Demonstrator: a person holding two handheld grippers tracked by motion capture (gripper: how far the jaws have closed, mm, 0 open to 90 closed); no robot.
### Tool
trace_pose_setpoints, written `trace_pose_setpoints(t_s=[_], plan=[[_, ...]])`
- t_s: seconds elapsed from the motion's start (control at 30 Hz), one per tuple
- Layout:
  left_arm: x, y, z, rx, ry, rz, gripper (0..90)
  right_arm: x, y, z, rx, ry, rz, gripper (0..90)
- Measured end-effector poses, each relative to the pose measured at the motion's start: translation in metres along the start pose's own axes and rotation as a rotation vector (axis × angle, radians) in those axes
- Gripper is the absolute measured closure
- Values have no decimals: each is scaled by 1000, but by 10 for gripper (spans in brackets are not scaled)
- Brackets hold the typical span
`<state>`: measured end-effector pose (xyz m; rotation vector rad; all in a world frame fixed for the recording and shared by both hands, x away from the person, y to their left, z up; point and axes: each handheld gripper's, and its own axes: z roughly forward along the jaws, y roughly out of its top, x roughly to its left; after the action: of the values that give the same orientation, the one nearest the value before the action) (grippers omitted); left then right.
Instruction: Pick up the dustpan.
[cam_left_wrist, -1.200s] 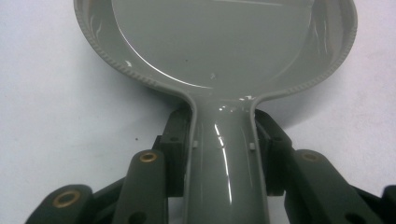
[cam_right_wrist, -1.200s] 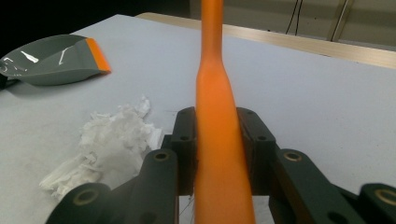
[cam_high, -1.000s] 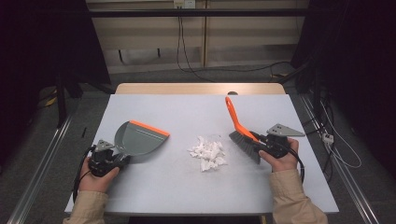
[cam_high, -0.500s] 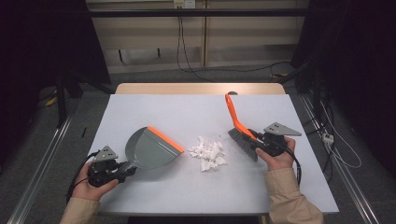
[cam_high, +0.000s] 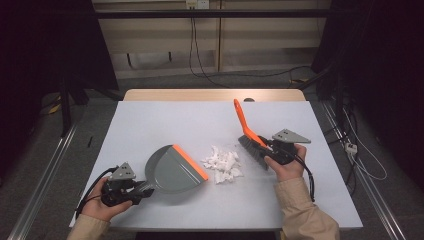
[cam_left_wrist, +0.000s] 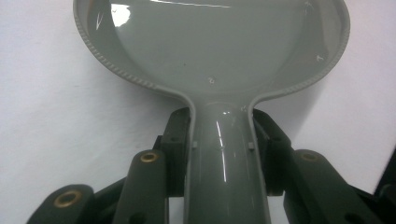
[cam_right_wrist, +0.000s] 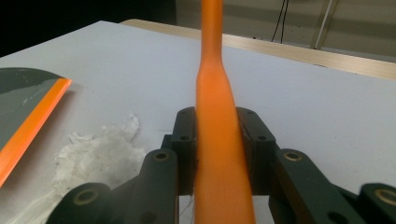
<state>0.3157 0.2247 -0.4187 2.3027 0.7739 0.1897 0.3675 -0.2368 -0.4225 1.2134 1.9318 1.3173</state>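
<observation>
Grey orange-lipped dustpan (cam_high: 172, 169) and orange-handled brush (cam_high: 248, 139) flank white paper scraps (cam_high: 222, 164).

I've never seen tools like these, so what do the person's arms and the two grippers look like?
Both forearms wear beige sleeves. Each hand carries a black gripper, the left gripper and the right gripper, topped by a grey three-cornered plate and trailing a black cable. Brass-coloured rivets dot the black jaw links.

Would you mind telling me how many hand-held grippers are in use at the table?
2. The left gripper, at the table's near left, clamps the grey dustpan by its handle; the right gripper, at the right, clamps the orange-handled brush.
</observation>
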Motion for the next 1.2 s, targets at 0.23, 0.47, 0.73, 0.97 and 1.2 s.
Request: trace_pose_setpoints(t_s=[0.23,0.47,0.73,0.97,1.2], plan=[[-5,5,8,10,-38,24,629,5,-1,12,13,4,-15,711],[-8,10,12,24,-78,39,628,5,-7,22,32,13,-30,710],[-12,13,16,27,-95,41,627,6,-3,17,84,-9,-32,656],[-14,15,19,33,-97,58,625,8,-2,14,144,-19,-26,647],[-13,17,20,34,-113,51,623,12,-3,18,164,-24,-72,707]])
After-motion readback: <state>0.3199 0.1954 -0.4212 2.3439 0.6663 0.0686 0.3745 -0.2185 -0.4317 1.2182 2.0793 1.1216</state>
